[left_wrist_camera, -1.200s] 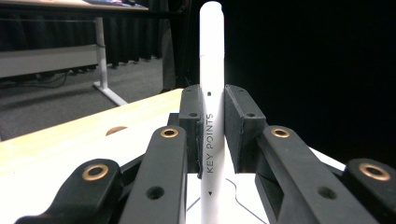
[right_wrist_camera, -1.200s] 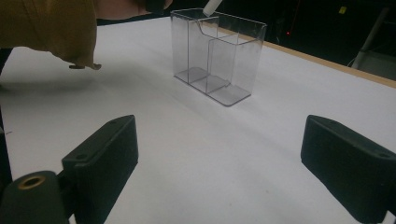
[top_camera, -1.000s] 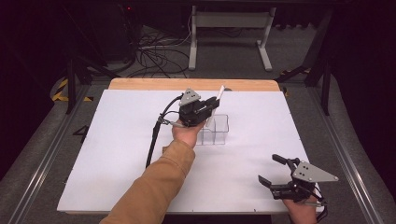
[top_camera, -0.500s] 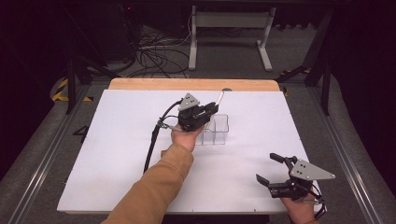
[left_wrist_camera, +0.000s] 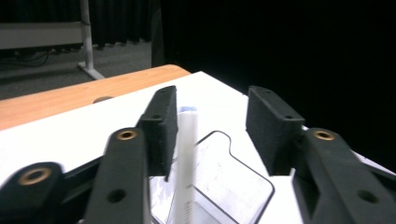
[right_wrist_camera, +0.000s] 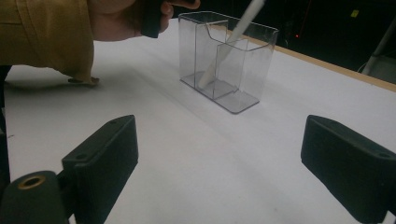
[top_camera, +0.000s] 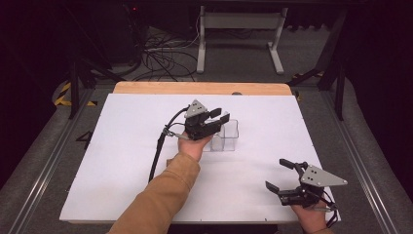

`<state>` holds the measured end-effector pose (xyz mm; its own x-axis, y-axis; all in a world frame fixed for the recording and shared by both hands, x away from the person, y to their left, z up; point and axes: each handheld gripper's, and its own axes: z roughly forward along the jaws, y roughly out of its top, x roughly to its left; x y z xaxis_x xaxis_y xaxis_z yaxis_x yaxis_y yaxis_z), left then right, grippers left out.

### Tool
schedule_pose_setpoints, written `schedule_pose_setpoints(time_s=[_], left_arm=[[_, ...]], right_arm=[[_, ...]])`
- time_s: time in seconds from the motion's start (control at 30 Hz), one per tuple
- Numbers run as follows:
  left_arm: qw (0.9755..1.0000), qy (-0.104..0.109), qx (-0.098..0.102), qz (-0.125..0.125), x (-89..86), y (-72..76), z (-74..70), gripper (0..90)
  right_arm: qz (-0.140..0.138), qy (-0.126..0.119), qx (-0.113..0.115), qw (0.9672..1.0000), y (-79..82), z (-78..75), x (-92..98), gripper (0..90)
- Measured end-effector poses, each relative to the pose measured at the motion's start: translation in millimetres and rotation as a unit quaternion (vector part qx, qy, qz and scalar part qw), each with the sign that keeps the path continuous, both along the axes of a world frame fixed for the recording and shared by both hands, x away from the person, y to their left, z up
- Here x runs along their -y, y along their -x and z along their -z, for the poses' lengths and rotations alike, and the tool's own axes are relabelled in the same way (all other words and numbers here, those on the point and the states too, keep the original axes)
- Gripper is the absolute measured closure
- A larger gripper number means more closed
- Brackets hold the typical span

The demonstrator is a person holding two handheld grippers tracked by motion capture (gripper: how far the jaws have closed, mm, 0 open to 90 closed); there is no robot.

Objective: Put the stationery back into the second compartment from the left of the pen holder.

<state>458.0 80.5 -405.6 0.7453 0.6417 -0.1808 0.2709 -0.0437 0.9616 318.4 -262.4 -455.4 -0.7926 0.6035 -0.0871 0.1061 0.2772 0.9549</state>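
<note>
White plastic pen-like stick (right_wrist_camera: 232, 38) stands tilted in the clear plastic two-compartment holder (right_wrist_camera: 227, 60): lower end down in the compartment nearer my left hand in the right gripper view, upper end leaning out past the holder's rim. In the left gripper view the stick rises blurred beside my left jaw, with a clear gap on the other side; my left gripper (top_camera: 217, 120) has just been opening, pads released, the stick between them but not pressed. Placement looks done, as far as I can judge; whether the stick has settled against the holder's wall I cannot tell. Left to do: draw the left gripper back from the holder without knocking the stick's upper end. The holder sits on the white table sheet (top_camera: 126, 146), just beyond my left hand. My right gripper (top_camera: 285, 174) rests well apart from the holder, toward the near edge, jaws wide and empty.
</note>
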Motion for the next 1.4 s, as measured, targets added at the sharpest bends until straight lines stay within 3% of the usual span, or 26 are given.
schedule_pose_setpoints(time_s=[0.03,0.33,0.53,0.63,0.87,1.07,1.23,1.4], left_arm=[[1.0000,-0.006,0.004,-0.004,-1.6,1.8,-1.8,46.1],[0.9981,-0.042,0.045,0.009,-19.8,28.2,-25.6,25.1],[0.9964,-0.060,0.056,0.022,-34.5,47.2,-39.0,18.6],[0.9941,-0.079,0.069,0.027,-42.0,57.8,-43.7,17.1],[0.9921,-0.088,0.084,0.030,-61.1,80.0,-47.4,14.0],[0.9924,-0.093,0.072,0.035,-79.3,93.8,-42.0,11.9],[0.9959,-0.077,0.039,0.027,-99.8,102.2,-31.8,9.7],[0.9971,-0.068,0.028,0.021,-120.9,109.8,-22.3,9.5]], right_arm=[[0.000,0.000,0.001,1.0000,-0.4,-0.2,-0.4,11.3],[-0.008,0.001,0.002,1.0000,-6.6,-1.2,-7.0,11.1],[-0.017,0.004,0.002,0.9999,-10.8,-1.3,-13.1,11.1],[-0.020,0.009,0.003,0.9998,-11.1,-0.8,-14.6,11.0],[-0.019,0.008,0.002,0.9998,-11.0,-0.9,-15.0,10.8],[-0.021,0.009,0.000,0.9997,-10.8,-0.7,-16.8,10.7],[-0.022,0.013,0.000,0.9997,-10.7,-0.1,-16.7,10.6],[-0.020,0.012,0.001,0.9997,-10.1,-0.1,-16.3,10.6]])
